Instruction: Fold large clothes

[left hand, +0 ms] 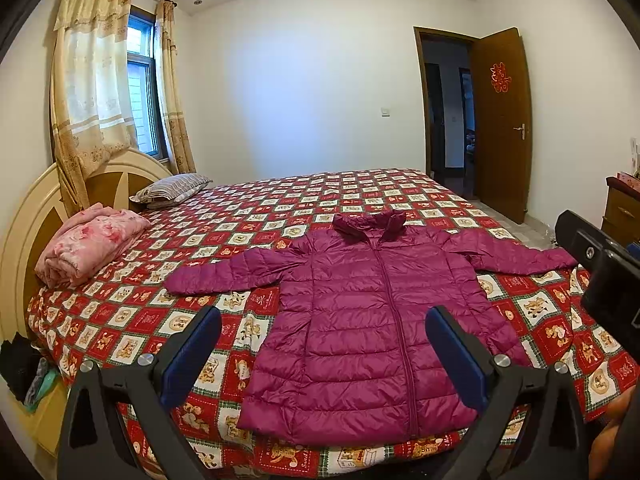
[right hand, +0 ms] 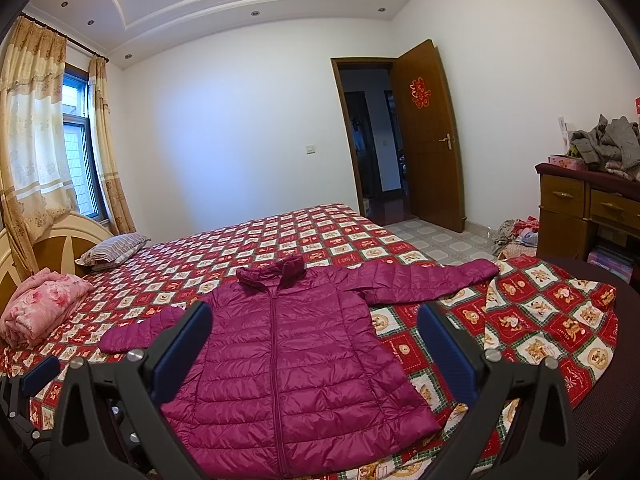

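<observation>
Both the left gripper (left hand: 323,330) and right gripper (right hand: 315,326) are held spread wide and empty above the near hem. The magenta puffer jacket (left hand: 372,320) is laid flat, zipped, sleeves outstretched, on the patterned bedspread (left hand: 128,320). A sleeve cuff is best pinched first and carried across the chest.

A magenta quilted puffer jacket (left hand: 372,320) lies flat and front-up on the bed (left hand: 280,208) — zipped closed, collar toward the far wall, hem at the near edge, both sleeves spread straight out to the sides, unfolded.
</observation>
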`<state>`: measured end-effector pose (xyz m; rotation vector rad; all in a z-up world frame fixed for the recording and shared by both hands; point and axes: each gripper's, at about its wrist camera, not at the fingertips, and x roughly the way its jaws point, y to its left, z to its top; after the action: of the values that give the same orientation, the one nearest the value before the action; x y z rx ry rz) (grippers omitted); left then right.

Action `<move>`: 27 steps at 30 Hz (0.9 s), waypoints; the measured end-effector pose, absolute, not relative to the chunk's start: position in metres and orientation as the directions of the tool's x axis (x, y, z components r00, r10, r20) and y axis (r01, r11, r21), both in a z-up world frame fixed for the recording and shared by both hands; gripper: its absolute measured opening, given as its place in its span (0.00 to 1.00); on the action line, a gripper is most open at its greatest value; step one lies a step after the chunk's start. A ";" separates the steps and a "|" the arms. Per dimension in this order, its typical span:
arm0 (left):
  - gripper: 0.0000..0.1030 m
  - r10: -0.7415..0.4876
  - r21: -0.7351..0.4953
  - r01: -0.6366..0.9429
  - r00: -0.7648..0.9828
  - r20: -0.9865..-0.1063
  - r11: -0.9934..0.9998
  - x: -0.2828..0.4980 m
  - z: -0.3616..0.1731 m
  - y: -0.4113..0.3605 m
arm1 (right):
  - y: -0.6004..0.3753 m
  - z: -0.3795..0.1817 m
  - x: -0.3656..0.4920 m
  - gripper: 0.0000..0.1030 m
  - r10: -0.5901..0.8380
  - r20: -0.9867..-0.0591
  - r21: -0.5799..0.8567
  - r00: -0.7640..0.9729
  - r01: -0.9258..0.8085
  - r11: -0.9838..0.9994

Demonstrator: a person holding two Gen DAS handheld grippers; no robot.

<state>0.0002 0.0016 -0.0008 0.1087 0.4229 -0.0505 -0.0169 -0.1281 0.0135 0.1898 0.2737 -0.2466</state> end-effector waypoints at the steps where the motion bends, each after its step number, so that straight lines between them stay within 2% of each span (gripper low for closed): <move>1: 0.99 -0.027 0.094 0.072 0.911 -0.412 0.993 0.000 -0.001 0.001 | -0.128 0.014 -0.017 1.00 -0.213 -0.289 0.151 0.933 0.264 0.953; 27: 0.99 -0.033 0.085 0.076 0.908 -0.419 0.993 -0.001 0.003 0.000 | -0.126 0.013 -0.018 1.00 -0.210 -0.299 0.152 0.931 0.263 0.953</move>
<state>-0.0007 0.0004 0.0029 0.1004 0.4299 -0.0562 -0.0179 -0.1256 0.0133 0.1914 0.2842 -0.2436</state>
